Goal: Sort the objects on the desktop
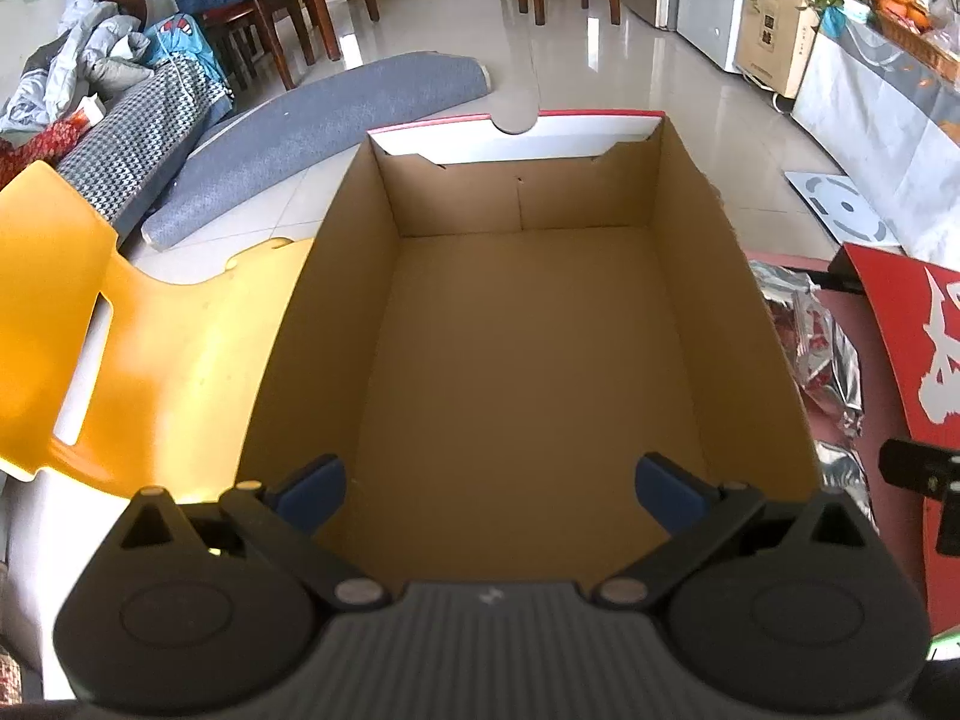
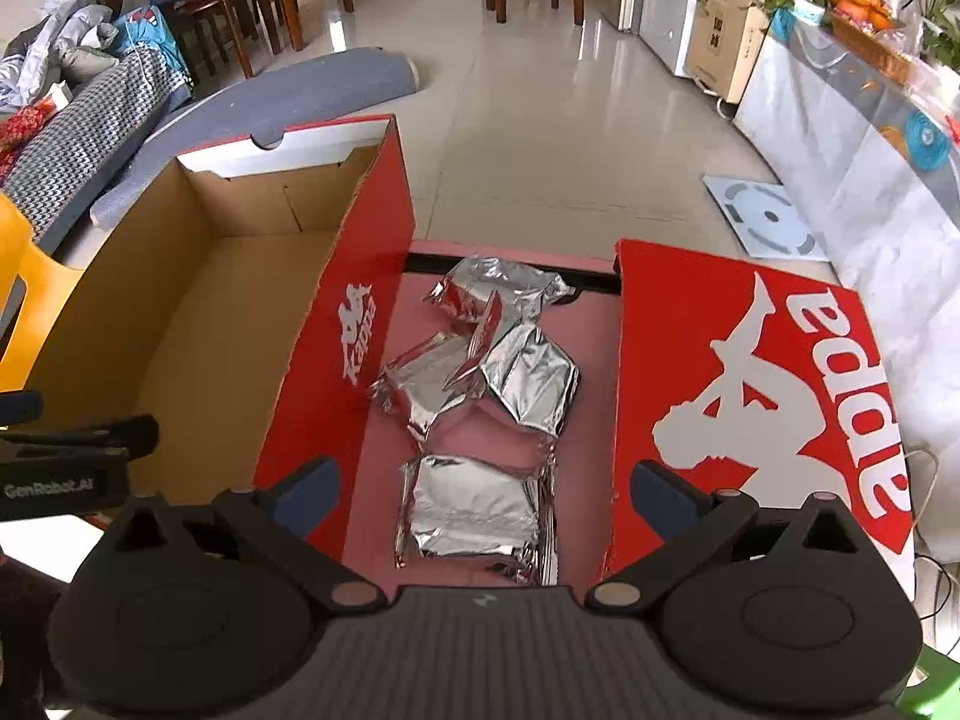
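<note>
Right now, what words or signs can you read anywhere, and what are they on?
"Kappa": white, on the red outer side of the open shoe box.
"Kappa": big white letters, seen upside down beside a white logo of seated figures, on the red box lid.
"GenRobot.AI": on the left gripper, at the right wrist view's left edge.
Dark print on the brown carton by the fridge: too small to read.
Silver foil packets: no readable text.

Right gripper hangs with blue-tipped fingers spread wide, nothing between them. Under it, crinkled silver foil packets lie on the pink tabletop. Left of the packets stands the open red cardboard shoebox; to their right lies its flat red lid.
</note>
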